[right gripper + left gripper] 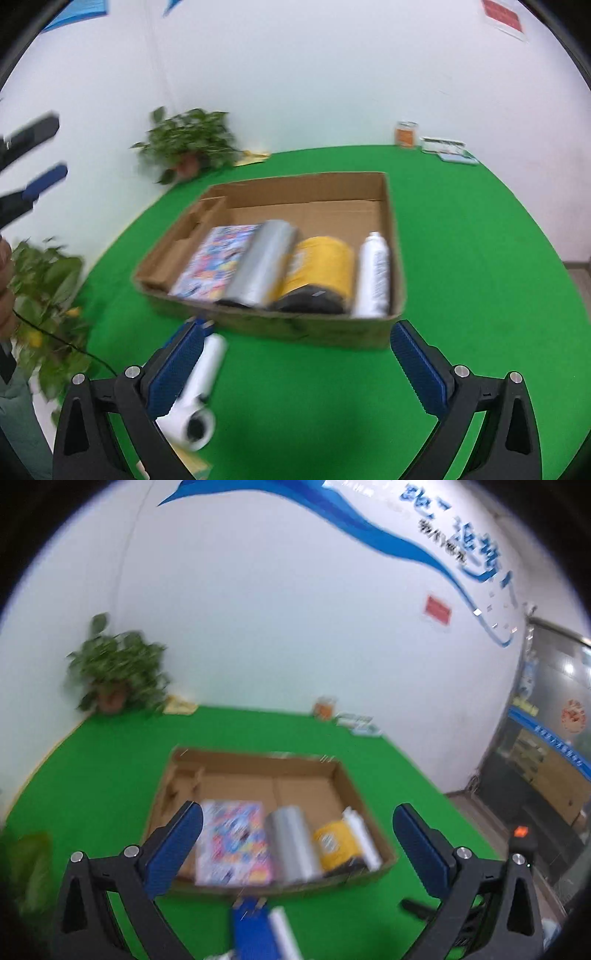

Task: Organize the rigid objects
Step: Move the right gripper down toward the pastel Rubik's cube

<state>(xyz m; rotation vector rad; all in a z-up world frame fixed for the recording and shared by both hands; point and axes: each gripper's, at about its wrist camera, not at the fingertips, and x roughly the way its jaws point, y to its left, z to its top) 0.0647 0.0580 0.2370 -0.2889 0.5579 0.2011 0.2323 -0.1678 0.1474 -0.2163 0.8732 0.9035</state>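
Cardboard box (391, 258) holds four items; both grippers' fingers spread.

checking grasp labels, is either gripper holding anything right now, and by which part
Nothing is held. The left gripper and the right gripper are both open and empty above the green table.

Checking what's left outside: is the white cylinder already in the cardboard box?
No, the white cylinder lies on the green table, in front of the cardboard box.
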